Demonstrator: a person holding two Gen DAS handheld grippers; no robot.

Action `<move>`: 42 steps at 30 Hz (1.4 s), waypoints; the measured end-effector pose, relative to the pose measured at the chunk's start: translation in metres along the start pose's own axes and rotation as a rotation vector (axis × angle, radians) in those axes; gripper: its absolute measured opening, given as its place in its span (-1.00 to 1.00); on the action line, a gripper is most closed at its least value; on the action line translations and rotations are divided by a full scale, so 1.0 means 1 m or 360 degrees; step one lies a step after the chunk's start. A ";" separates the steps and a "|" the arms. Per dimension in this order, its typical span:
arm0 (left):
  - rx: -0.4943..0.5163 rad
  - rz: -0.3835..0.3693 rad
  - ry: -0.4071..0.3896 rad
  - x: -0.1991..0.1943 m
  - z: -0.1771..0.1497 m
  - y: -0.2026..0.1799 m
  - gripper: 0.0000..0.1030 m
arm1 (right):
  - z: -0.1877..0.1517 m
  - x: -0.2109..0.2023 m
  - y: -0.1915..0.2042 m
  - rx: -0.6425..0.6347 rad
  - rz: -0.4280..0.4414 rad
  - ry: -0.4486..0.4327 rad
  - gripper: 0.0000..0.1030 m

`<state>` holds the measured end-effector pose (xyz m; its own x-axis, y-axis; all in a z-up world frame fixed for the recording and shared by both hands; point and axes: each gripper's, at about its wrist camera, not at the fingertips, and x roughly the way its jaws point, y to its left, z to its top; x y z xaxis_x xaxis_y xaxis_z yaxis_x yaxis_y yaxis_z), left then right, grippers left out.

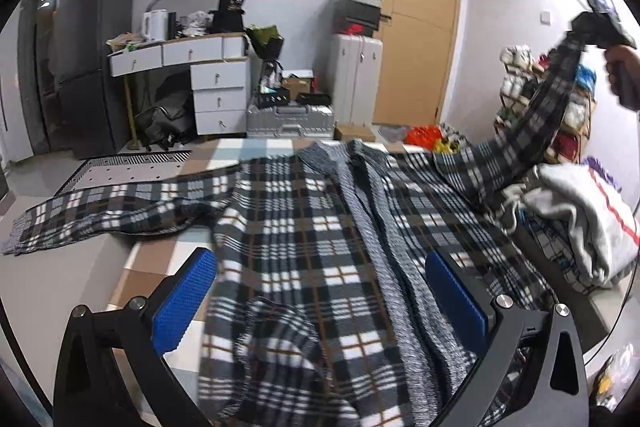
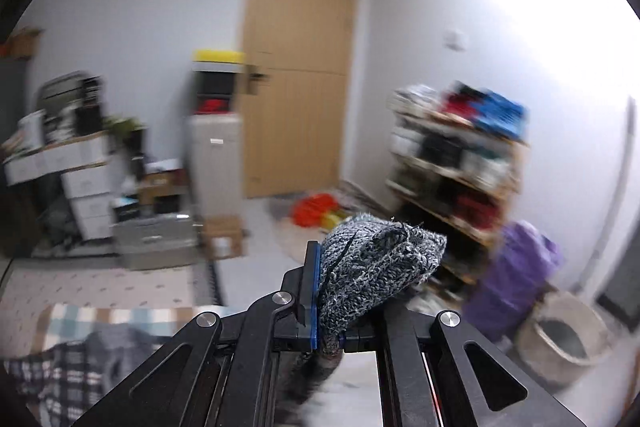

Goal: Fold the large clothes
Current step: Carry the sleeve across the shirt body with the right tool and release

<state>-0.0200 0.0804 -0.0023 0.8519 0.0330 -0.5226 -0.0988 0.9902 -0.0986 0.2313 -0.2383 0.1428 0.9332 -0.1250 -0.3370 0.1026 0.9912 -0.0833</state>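
Plaid cardigan (image 1: 304,227) spread under and ahead of left gripper (image 1: 320,303), jaws wide, nothing held. Right gripper (image 2: 320,291) clamped on knit sleeve cuff (image 2: 376,267), raised high. Risk: cuff slipping out w/ fast lift; sleeve drag pulling body askew.

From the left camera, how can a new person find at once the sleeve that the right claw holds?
Start at the plaid cardigan spread over the checked table. Follow its right-hand sleeve, which rises off the table toward the shelf. Its grey knit cuff is pinched in the right claw; the other sleeve lies flat.
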 end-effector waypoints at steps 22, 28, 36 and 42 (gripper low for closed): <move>-0.0192 0.0000 -0.0151 -0.018 0.005 0.059 0.98 | -0.297 0.072 0.450 -0.0095 0.1380 0.0988 -0.81; -0.0174 -0.0032 -0.0141 -0.022 0.003 0.058 0.98 | -0.288 0.086 0.443 0.0012 0.1580 0.1327 0.48; -0.0145 0.0002 -0.0128 -0.019 0.001 0.054 0.98 | -0.238 0.125 0.289 0.0159 0.1420 0.1056 0.94; -0.0131 0.0069 -0.0087 -0.008 0.000 0.052 0.98 | -0.271 0.182 0.202 0.0254 0.1082 0.1290 0.94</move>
<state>-0.0320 0.1311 -0.0037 0.8725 0.0849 -0.4812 -0.1759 0.9733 -0.1473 0.3280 -0.0723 -0.1897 0.3105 0.5228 -0.7939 -0.2541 0.8504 0.4607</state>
